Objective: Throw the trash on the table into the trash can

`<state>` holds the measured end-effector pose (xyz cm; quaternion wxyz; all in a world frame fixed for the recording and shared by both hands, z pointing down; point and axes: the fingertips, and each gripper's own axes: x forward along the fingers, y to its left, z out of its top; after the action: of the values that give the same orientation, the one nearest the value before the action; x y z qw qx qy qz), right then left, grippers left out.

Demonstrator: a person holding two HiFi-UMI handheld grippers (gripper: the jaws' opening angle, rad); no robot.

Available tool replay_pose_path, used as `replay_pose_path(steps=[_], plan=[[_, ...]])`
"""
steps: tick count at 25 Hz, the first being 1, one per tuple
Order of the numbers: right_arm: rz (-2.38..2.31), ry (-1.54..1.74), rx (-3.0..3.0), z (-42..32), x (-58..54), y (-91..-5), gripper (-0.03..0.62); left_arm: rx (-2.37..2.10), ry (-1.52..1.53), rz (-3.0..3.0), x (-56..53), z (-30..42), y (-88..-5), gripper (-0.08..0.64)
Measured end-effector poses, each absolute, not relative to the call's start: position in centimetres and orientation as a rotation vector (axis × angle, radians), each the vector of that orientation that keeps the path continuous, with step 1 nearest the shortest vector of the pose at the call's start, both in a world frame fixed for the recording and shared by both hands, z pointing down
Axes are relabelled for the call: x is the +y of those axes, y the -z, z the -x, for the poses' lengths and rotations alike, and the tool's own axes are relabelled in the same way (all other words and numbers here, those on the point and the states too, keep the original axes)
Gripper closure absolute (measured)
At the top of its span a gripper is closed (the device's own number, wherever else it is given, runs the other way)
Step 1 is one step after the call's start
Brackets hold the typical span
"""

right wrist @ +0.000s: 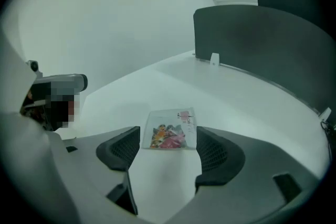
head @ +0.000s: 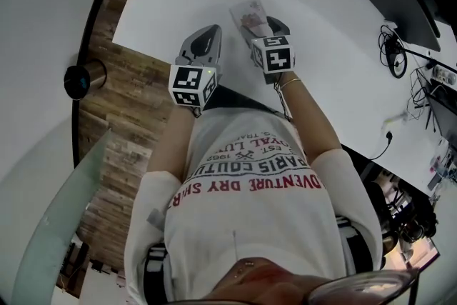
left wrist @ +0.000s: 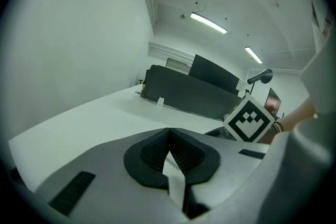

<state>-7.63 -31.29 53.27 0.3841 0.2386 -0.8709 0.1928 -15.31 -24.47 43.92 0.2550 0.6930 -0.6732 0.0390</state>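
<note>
We find the wrapper [right wrist: 170,129] lying flat on the white table [right wrist: 247,102], just ahead of the right gripper [right wrist: 169,147], whose jaws stand apart on either side of its near edge, not pressing it. The left gripper [left wrist: 169,150] is clenched on nothing. We judge the wrapper light, thin, limp and slick; pinch the near edge. Its long axis appears to run away from the jaws, though foreshortening leaves doubt.

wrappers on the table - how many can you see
1. A flat printed wrapper lies on the white table, just ahead of the open right gripper. The person's body hides the near table edge, so more may be hidden.
</note>
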Motion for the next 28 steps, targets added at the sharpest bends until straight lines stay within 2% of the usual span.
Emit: replay_pose_path(steps=[8,11,16,18,22,24,28], plan=[[-0.724,-0.612,-2.097,6.8,-34.6,-56.6,0.270,-1.741,-0.121,-1.896,-27.0,16.8,-46.5,0.537],[-0.716,-0.541,-2.065,6.4,-35.0,-56.7,0.351,-1.723,-0.124,-1.900,-27.9,17.1,-46.8,0.537],[-0.681,-0.511,-2.061,6.0,-35.1,-56.5,0.398,-1.690,-0.123,-1.919,-29.0,16.5,-47.0,0.537],[-0.687,-0.522,-2.062,5.8,-35.2,-56.4,0.483,-1.679,-0.127,-1.926,-29.4,16.2,-47.0,0.537],[-0.658,-0.536,-2.076,5.7,-35.2,-56.4,0.515,-1.668,-0.133,-1.937,-30.1,15.6,-47.0,0.537],[-0.643,-0.519,-2.092,5.9,-35.3,-56.0,0.552,-1.671,-0.133,-1.944,-30.4,15.5,-46.7,0.537],[-0.628,-0.502,-2.128,6.0,-35.1,-54.9,0.561,-1.674,-0.140,-1.961,-30.4,14.8,-46.0,0.537]])
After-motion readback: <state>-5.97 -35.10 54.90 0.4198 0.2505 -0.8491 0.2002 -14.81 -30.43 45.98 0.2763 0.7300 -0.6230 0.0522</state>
